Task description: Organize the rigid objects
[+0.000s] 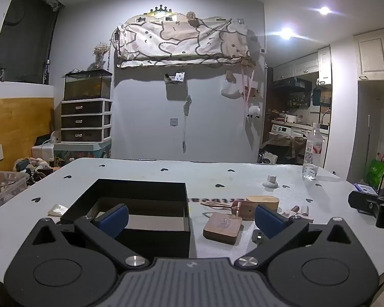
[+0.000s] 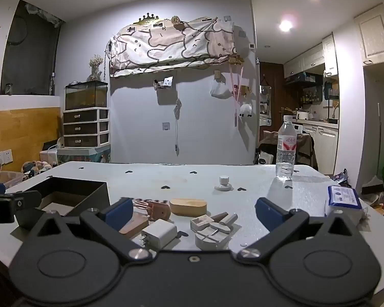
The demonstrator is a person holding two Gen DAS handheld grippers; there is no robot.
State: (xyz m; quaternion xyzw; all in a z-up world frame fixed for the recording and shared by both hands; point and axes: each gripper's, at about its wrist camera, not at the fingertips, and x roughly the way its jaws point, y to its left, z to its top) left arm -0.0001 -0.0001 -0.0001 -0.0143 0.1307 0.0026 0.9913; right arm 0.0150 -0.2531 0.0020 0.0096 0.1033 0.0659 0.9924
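From the left wrist view, the left hand-held gripper (image 1: 192, 216) hangs low over the bench (image 1: 146, 176) with its blue pads spread wide apart and nothing between them. The black box (image 1: 140, 204) stands open on the bench, straight behind the left pad and partly covered by it. Just beside the box, on its right, lies a square wooden block (image 1: 222, 227), flat on the bench. Behind that block sit a brown wooden piece (image 1: 243, 209) and a pale oval wooden block (image 1: 265, 200), close together. Well behind the box and to its right stands a water bottle (image 1: 312, 151), upright near the far edge. In the right wrist view, the right hand-held gripper (image 2: 193, 213) also has its pads fully apart and grips nothing. The black box (image 2: 71, 192) is on the left here, with the tip of the other gripper in front of it. To the right of the box, between the blue pads, lie a white charger (image 2: 160, 231) and a grey round piece (image 2: 212, 235), near each other but apart. The oval block (image 2: 189, 206) rests behind them, and the bottle (image 2: 286, 148) stands well beyond it.
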